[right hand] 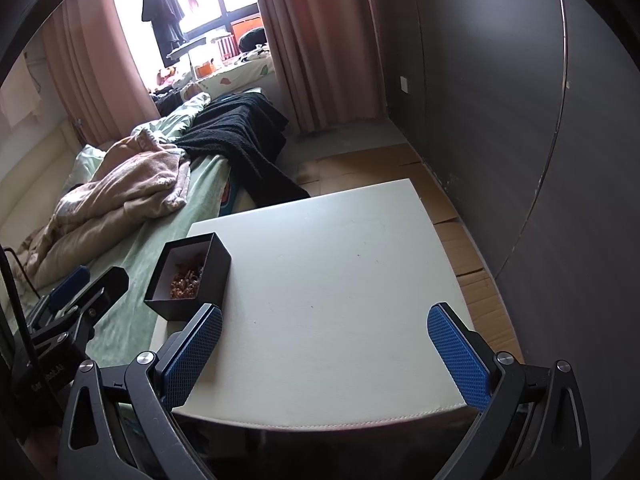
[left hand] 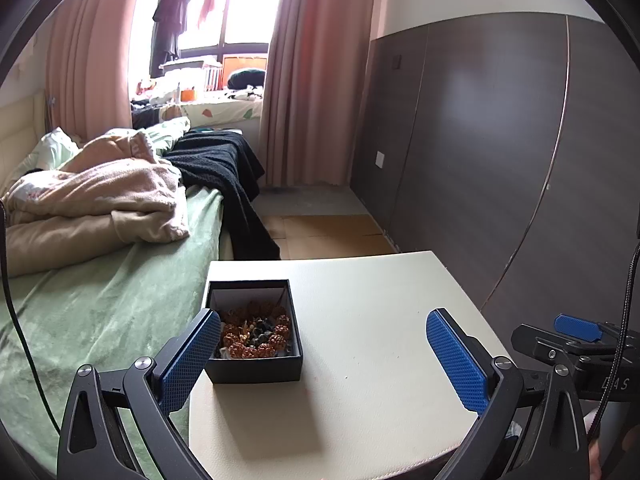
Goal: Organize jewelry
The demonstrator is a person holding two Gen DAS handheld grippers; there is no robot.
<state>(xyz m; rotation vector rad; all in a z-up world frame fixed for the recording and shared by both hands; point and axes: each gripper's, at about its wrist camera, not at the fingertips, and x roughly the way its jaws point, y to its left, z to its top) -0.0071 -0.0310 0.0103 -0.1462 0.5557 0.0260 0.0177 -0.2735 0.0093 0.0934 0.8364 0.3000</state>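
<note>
While both tools are held low over the near edge of the table [right hand: 328, 280], nothing is grasped: the left gripper [left hand: 324, 356] is spread wide with empty air between its blue pads [left hand: 456, 364], and the right gripper [right hand: 326, 354] is likewise released, its fingers parted over bare tabletop. The task's thing — a small black box [left hand: 256, 368] holding a tangle of brown beaded jewelry [left hand: 256, 336] — sits at about ten o'clock from the left gripper, close against the inside of its left pad, and at about eleven o'clock from the right gripper. The box is placed at the table's left margin, just beside the green bed cover [left hand: 100, 320], and this is judged the chief hazard: a sideways nudge from the left pad could slide the light box toward nine o'clock and off the edge, spilling the beads into the bedding. A pinch made into the box could also snag several strands at once, since the pieces appear tangled, and the whole box might be lifted or tipped. Open room is found toward one and two o'clock, where the pale surface is bare as far as its far and right edges; beyond three o'clock a dark wall panel [right hand: 560, 160] stands apart across a strip of floor.
</note>
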